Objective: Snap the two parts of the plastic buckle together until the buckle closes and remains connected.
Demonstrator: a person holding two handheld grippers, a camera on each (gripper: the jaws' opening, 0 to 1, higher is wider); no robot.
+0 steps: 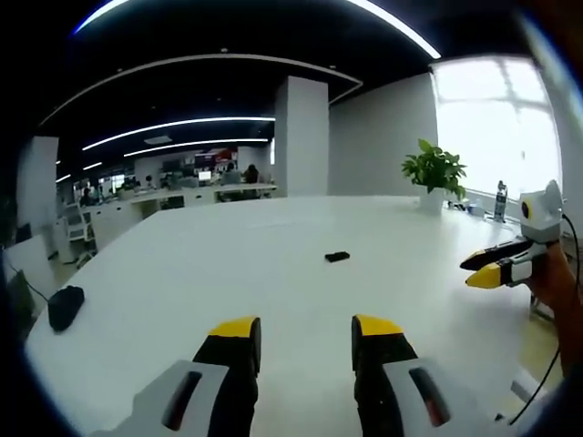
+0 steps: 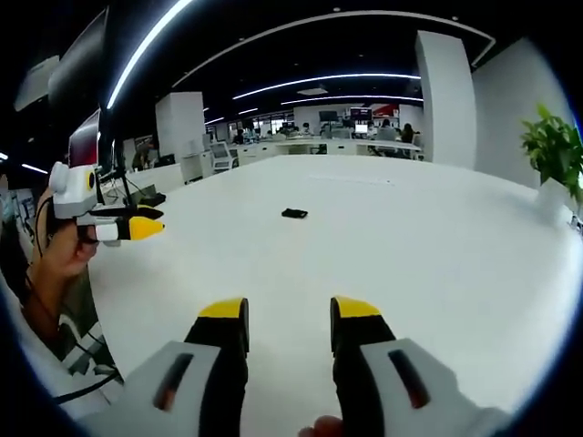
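Both my tongs are empty. In the left gripper view my left tongs (image 1: 306, 335) rise from the bottom centre with jaws spread and nothing between them. In the right gripper view my right tongs (image 2: 290, 320) stand the same way, spread over bare desk (image 2: 437, 246).

The buckle (image 1: 337, 257) lies as a small dark piece on the white desk, just right of centre in the left gripper view and slightly left of centre, in the upper half, in the right gripper view (image 2: 294, 214). It is well apart from both tongs. At this range I cannot tell whether I am looking at one part or two, or whether they are already joined.

Risks, as I judge them:
- The piece is small and flat on a smooth top; a grip from a shallow angle could push it along instead of lifting it.
- If the two halves lie touching, one jaw could take both and leave nothing for the other tongs.
- Halves brought together out of line may seat without latching and come apart on release.
- The tongs may cover the buckle during the join.

A black object (image 1: 66, 307) sits at the desk's lower-left edge and a potted plant (image 1: 435, 173) at the upper right; both are clear of the work.
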